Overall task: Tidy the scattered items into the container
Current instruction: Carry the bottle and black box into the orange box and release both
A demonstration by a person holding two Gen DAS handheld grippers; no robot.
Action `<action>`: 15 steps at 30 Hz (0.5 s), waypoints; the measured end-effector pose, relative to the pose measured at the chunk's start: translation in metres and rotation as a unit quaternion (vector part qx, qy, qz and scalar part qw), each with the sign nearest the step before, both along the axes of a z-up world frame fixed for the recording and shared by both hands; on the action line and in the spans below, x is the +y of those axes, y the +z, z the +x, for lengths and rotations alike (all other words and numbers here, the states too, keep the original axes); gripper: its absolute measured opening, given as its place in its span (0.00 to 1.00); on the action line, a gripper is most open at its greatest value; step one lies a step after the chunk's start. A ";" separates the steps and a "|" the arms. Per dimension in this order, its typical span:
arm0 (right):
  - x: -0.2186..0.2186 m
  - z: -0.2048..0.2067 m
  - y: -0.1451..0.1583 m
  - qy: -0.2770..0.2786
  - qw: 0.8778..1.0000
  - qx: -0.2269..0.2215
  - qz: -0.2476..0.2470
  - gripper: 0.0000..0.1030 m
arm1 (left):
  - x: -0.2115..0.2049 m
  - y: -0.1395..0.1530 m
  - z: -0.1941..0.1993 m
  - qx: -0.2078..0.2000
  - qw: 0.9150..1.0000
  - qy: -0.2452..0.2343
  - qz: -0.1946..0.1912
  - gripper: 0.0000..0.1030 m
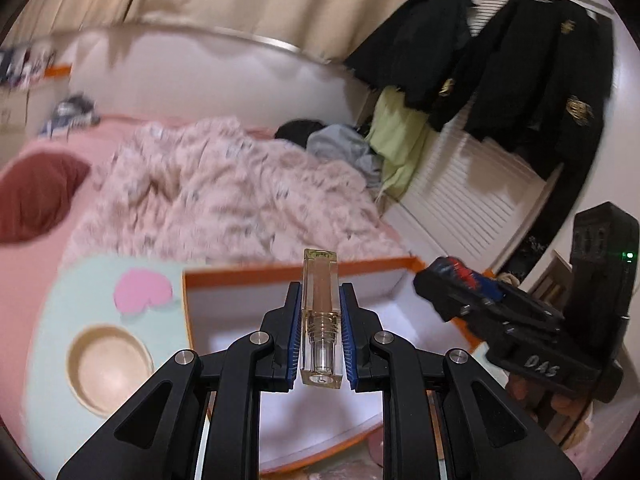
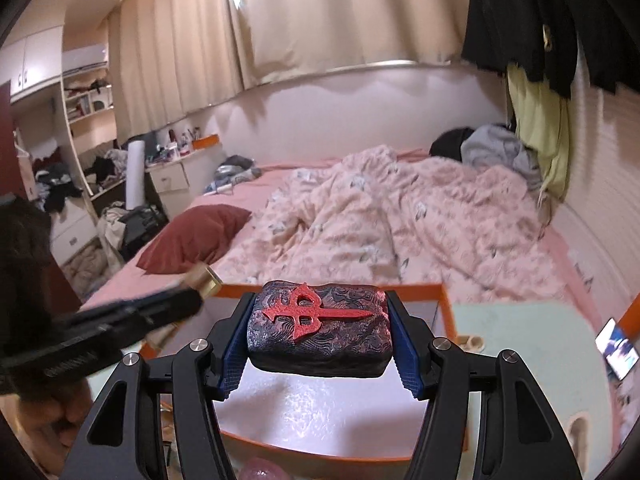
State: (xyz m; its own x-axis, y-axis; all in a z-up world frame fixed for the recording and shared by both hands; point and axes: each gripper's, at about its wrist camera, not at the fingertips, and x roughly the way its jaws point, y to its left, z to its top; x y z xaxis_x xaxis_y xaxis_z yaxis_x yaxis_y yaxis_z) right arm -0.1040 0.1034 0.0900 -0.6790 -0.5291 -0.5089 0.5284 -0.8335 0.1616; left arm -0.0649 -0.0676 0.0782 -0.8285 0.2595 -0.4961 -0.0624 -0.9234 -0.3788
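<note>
My left gripper (image 1: 320, 308) is shut on a clear square lip-gloss tube (image 1: 320, 312) with a gold tint, held above the white box with an orange rim (image 1: 256, 272). My right gripper (image 2: 318, 334) is shut on a dark block with a red raised symbol (image 2: 320, 330), held over the same box (image 2: 320, 412). In the left wrist view the right gripper (image 1: 460, 276) shows at the right with the block. In the right wrist view the left gripper (image 2: 196, 300) shows at the left with the tube's gold end (image 2: 206, 278).
A pale green tray with a round beige dish (image 1: 106, 368) lies left of the box. A bed with a pink quilt (image 2: 380, 216) and a red pillow (image 2: 192, 240) lies behind. Dark coats (image 1: 520, 72) hang at the right. A phone (image 2: 616, 348) lies at the far right.
</note>
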 end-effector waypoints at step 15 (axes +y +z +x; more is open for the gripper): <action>0.006 -0.018 -0.012 0.017 0.998 -0.057 -0.022 0.60 | 0.005 -0.007 -0.001 0.001 0.998 0.017 -0.053 0.19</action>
